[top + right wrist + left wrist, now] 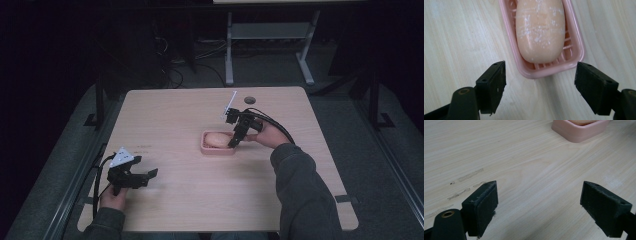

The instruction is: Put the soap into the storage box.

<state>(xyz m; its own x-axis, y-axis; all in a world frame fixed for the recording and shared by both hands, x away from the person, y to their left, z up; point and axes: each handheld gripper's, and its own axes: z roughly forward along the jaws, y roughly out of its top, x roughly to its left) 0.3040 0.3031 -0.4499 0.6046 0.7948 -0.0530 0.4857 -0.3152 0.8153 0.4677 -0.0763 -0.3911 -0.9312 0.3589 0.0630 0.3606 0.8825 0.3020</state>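
So, high view first: light wood table (190, 200) w/ a pink soap dish (210, 148) sitting right of centre, a pale peach soap bar (217, 139) lying in it. Right gripper (234, 141) is held by the person's right hand (267, 134), tilted down, its tips at the dish's right end, touching or just over the rim, can't tell which. Left gripper (150, 174) rests low near the table's front-left corner, grey three-cornered plate on top, held by the left hand (114, 199), well apart from the dish. Its jaws look spread. Beyond the table: dark floor, cables, legs of a white desk frame (270, 45).

Left gripper view: left gripper (539, 202) jaws wide apart, nothing btwn them, bare wood grain underneath. Some faint scuff marks (466, 183) on the table to the left. Corner of the soap dish (579, 131) at the top, far from the jaws.

Right gripper view: right gripper (540, 86) jaws wide, holding nothing, one each side of the near end of the soap dish (549, 71), not touching it. Soap bar (540, 27) lies lengthwise in the dish on its ribbed bottom, whitish specks and streaks across its surface.
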